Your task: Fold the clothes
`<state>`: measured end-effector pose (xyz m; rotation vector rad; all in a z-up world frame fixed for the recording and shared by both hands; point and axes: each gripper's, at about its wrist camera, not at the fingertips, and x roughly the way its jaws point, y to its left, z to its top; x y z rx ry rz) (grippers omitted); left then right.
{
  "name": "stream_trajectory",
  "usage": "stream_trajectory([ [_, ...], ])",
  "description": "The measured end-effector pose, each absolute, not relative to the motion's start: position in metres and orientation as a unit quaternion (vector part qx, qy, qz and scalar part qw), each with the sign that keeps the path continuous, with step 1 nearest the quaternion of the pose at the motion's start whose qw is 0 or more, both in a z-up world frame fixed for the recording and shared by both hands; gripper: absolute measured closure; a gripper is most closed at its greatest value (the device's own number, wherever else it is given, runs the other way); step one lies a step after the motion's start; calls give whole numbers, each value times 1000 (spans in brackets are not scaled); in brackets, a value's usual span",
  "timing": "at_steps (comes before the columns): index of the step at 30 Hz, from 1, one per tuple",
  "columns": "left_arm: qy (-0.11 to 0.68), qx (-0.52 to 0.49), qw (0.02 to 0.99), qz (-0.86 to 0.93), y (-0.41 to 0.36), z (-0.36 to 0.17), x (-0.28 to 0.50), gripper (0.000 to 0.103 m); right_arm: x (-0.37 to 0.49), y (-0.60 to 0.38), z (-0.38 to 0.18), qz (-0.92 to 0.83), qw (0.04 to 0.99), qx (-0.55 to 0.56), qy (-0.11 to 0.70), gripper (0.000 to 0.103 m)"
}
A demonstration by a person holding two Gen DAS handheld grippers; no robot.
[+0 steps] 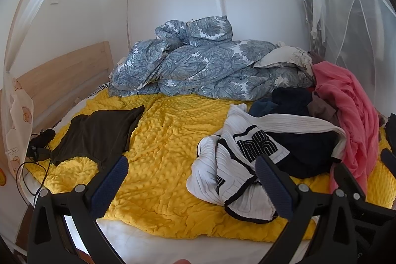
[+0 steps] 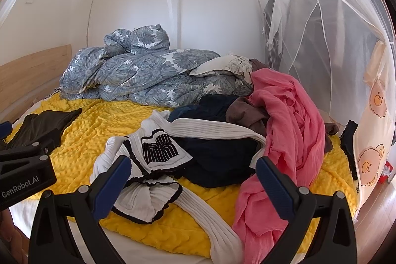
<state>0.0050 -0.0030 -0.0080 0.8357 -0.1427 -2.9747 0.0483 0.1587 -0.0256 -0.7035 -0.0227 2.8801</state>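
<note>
The left gripper (image 1: 191,165) is hanging wide apart, holding nothing. The right gripper (image 2: 193,166) is gaping too, empty. The white top (image 2: 148,165) is lying crumpled between the right jaws, beside the pink cloth (image 2: 287,130), on the yellow blanket (image 1: 160,152).

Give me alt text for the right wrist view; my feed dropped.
The open right gripper hovers, empty, over a heap of unfolded clothes on a yellow blanket: a white ribbed garment nearest, a pink garment to its right, dark clothes between. A floral duvet is bunched behind.
</note>
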Motion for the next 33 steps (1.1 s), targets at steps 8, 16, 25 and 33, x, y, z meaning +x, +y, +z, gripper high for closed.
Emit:
stream_trajectory([
  [8, -36, 288, 19, -957, -11, -12, -2, 0, 50, 171, -19, 966, 105, -235, 2, 0],
  [16, -23, 295, 24, -955, -17, -16, -5, 0, 49, 184, -19, 964, 112, -242, 18, 0],
  [25, -56, 284, 17, -957, -9, -17, -8, 0, 44, 183, -15, 967, 101, -235, 19, 0],
  [33, -19, 285, 29, -958, -39, -19, -31, 0, 28, 186, -11, 968, 83, -237, 13, 0],
])
